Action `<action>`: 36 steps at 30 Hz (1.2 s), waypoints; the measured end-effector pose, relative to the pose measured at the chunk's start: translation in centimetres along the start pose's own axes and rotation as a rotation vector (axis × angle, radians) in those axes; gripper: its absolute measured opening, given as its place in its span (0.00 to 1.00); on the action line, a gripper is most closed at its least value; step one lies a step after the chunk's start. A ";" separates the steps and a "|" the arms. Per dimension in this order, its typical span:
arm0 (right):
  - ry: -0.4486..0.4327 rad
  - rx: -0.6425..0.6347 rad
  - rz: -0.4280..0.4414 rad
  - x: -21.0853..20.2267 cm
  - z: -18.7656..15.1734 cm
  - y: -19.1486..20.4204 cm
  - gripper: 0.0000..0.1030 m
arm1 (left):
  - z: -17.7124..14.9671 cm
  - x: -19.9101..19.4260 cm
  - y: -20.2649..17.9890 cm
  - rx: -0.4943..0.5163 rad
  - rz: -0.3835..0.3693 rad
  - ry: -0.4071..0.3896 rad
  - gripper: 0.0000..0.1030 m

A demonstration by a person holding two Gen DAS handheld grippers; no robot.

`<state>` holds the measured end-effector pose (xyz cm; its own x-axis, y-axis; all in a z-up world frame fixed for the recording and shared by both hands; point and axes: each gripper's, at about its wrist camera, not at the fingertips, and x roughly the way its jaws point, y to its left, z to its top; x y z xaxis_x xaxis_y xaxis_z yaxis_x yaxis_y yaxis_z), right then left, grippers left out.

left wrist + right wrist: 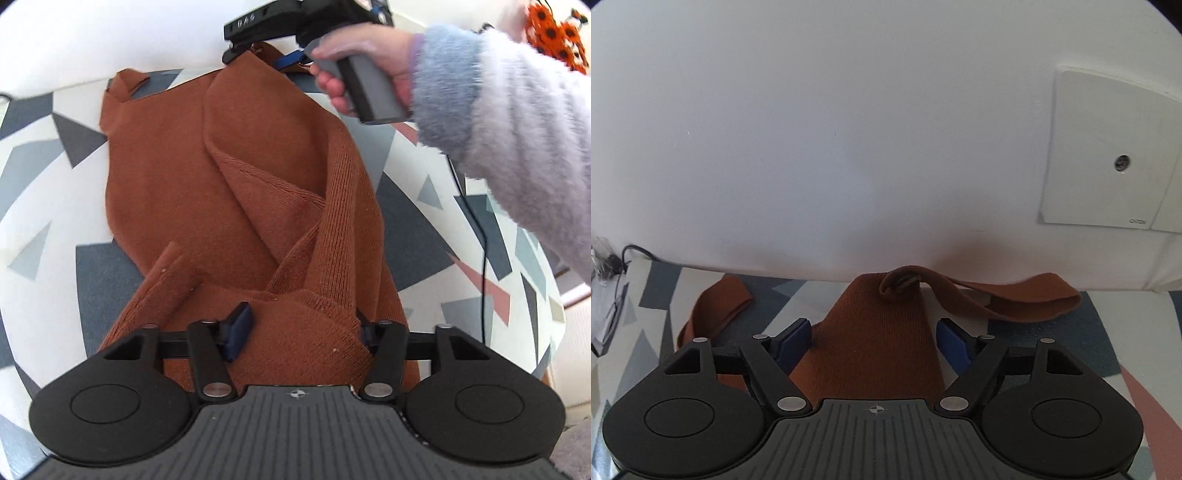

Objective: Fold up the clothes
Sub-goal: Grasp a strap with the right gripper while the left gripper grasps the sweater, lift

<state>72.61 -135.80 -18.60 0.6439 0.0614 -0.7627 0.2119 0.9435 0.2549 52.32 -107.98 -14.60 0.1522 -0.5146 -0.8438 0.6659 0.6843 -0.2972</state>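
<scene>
A rust-brown knit garment (221, 166) lies lengthwise on the patterned tabletop, its sides folded inward. My left gripper (301, 328) is at its near end, with a bunch of the knit filling the gap between the blue pads (238, 330); the right pad is half buried in cloth. At the garment's far end, a hand in a fluffy pale sleeve (517, 129) holds my right gripper (266, 55). In the right wrist view that gripper (875, 339) stands open astride a narrow neck of the garment (875, 314), with a small gap at each pad. Two straps (1015, 295) trail outward.
The tablecloth (48, 155) has grey, white and pink triangles. A white wall (812, 147) rises just behind the garment's far end, with a white panel (1108, 155) on it. A black cable (484, 240) runs down the table's right side. Small clutter (605, 295) sits at the far left.
</scene>
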 end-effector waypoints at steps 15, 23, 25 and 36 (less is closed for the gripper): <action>-0.275 0.331 0.285 -10.8 -1.0 -7.2 0.06 | -0.4 -5.6 -3.0 0.077 0.009 -0.085 0.17; -0.587 0.422 0.243 -25.9 -1.9 -12.6 0.06 | 0.7 -6.3 -6.9 0.194 -0.147 -0.208 0.17; -0.653 0.373 0.215 -29.1 -1.3 -12.3 0.06 | 0.9 -6.8 -7.4 0.193 -0.173 -0.249 0.17; -0.547 0.024 0.220 -23.1 2.8 2.2 0.06 | -4.8 -9.7 0.0 -0.037 -0.077 -0.227 0.11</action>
<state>60.23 -136.05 1.25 0.9588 0.0724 -0.2746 0.0424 0.9196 0.3905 47.30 -100.52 -8.56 0.2648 -0.6665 -0.6969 0.6555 0.6545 -0.3768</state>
